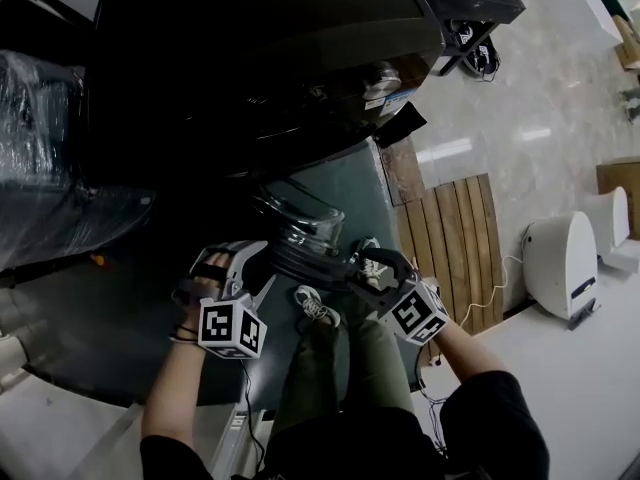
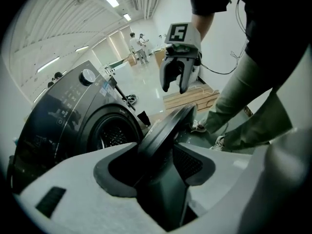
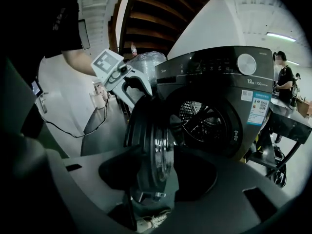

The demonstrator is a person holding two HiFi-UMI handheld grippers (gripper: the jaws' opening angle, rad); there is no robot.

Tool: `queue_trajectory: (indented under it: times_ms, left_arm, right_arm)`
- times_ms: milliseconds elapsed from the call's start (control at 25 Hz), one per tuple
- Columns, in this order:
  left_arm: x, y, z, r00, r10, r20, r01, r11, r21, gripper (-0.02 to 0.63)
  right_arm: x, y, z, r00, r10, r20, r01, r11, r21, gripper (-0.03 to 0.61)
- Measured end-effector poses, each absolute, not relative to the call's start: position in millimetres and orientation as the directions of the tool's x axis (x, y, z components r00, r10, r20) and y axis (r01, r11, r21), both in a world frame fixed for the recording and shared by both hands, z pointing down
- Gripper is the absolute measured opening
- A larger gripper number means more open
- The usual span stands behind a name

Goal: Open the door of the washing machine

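Observation:
The dark washing machine stands ahead with its round glass door swung out toward me, leaving the drum opening uncovered. My left gripper is at the door's left rim. In the left gripper view the door runs edge-on between the spread jaws, which do not clamp it. My right gripper is at the door's right rim. There too the door stands between wide jaws with gaps on both sides. Each gripper shows in the other's view: the right gripper and the left gripper.
A wooden pallet lies right of the machine, with a white device beyond it. A plastic-wrapped bulk sits at the left. My shoe is below the door. People stand far off.

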State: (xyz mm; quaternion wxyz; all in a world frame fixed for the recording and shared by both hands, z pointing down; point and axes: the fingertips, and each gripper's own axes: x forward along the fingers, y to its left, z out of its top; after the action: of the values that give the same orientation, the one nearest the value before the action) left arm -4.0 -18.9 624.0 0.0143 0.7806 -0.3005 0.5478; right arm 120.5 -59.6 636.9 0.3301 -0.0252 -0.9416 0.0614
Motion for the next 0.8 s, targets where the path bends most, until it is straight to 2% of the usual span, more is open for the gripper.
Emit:
queue_trajectory:
  times_ms: [280,600,800]
  left_arm:
    - [-17,29,626,0.209,-0.419,0.884,-0.430,-0.851,-0.302,0.242]
    - [-54,101,633,0.101,-0.367,0.925,-0.298,-0.898,-0.324,0.256]
    - [-89,130,626,0.012,-0.435,0.900,-0.409,-0.824,-0.393,0.262]
  right_arm:
    - [58,-41,630,-0.799,0.138,0.585,0.048,0.985,-0.166,0.210]
    - [1,-5,625,-0.796,0.234,0.559,0.151,0.970,-0.191,0.207]
    - [-12,8,628,-0.781,0.265,0.566,0.188,0.963,-0.192,0.201]
